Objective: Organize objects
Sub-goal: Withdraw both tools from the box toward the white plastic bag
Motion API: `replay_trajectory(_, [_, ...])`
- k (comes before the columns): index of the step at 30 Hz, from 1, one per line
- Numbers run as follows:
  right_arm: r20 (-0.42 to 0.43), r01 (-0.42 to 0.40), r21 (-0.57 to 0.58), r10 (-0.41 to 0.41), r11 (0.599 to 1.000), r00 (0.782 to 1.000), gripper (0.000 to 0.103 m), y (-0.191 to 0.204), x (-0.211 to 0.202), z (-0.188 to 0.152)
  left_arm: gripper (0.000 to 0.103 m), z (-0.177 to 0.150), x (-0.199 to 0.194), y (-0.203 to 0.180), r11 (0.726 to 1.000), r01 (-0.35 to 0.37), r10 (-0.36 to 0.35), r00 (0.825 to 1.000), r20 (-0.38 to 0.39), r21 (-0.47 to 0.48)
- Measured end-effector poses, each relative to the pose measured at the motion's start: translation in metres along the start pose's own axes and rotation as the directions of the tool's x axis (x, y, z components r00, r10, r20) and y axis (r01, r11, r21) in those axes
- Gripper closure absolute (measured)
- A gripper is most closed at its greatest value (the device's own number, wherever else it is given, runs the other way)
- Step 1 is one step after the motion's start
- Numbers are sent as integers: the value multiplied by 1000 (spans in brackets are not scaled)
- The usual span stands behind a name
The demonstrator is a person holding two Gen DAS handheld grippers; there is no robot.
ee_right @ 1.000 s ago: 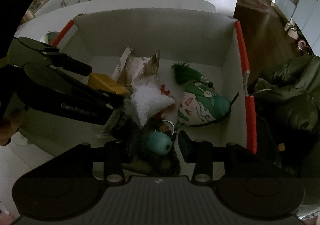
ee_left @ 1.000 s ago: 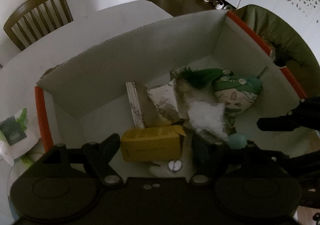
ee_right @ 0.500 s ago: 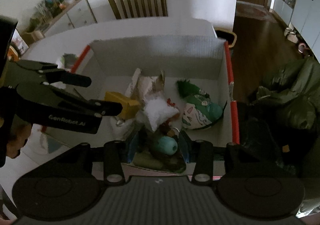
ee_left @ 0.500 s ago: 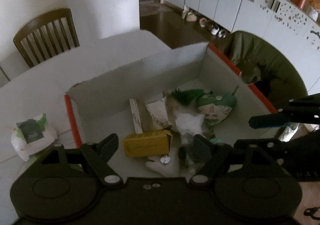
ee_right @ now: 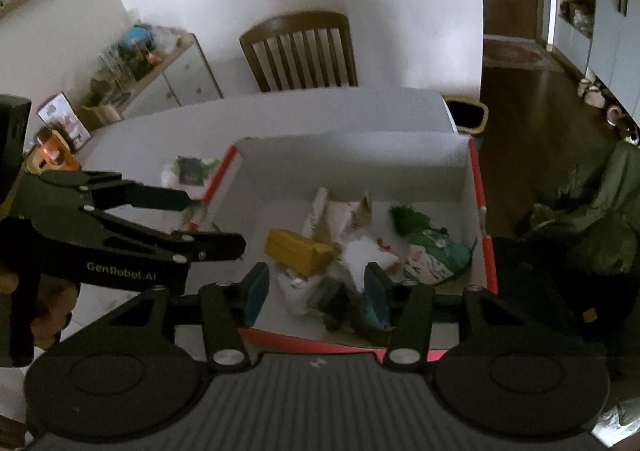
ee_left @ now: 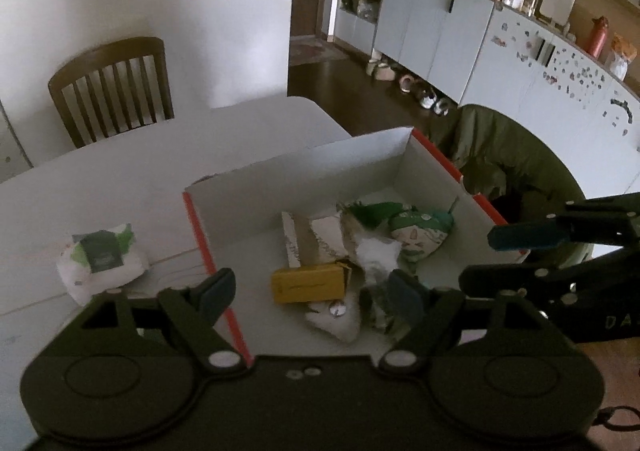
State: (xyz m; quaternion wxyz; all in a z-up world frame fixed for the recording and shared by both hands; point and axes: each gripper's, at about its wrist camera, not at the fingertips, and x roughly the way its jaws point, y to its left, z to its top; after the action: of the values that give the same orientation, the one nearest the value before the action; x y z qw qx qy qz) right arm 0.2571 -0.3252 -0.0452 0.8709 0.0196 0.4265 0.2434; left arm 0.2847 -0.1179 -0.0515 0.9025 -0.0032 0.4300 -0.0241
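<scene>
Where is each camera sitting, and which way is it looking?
Left wrist view: rides on the left claw, looking down into the white box; the right claw pokes in.
Right wrist view: rides on the right claw, whose jaws are opening with nothing held, above the box's near edge; the left claw pokes in.
Both show the yellow carton and the chair.

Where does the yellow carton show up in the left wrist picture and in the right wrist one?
Left wrist: yellow carton lies low centre, on the box floor.
Right wrist: yellow carton lies centre, slightly left, on the box floor.
Shared landmark: the wooden chair behind the table.
</scene>
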Motion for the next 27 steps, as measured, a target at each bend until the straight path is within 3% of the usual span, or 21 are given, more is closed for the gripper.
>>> replay_trajectory(13, [54, -41, 4, 40, 999, 998, 46, 60, -7, -4, 14, -22, -50, 49, 999, -14, 17, 998, 61, -52])
replay_trajectory(27, [103, -104, -15, 105, 994, 989, 25, 134, 10, -1, 2, -46, -84, 111, 998, -57, 61, 992, 110, -37])
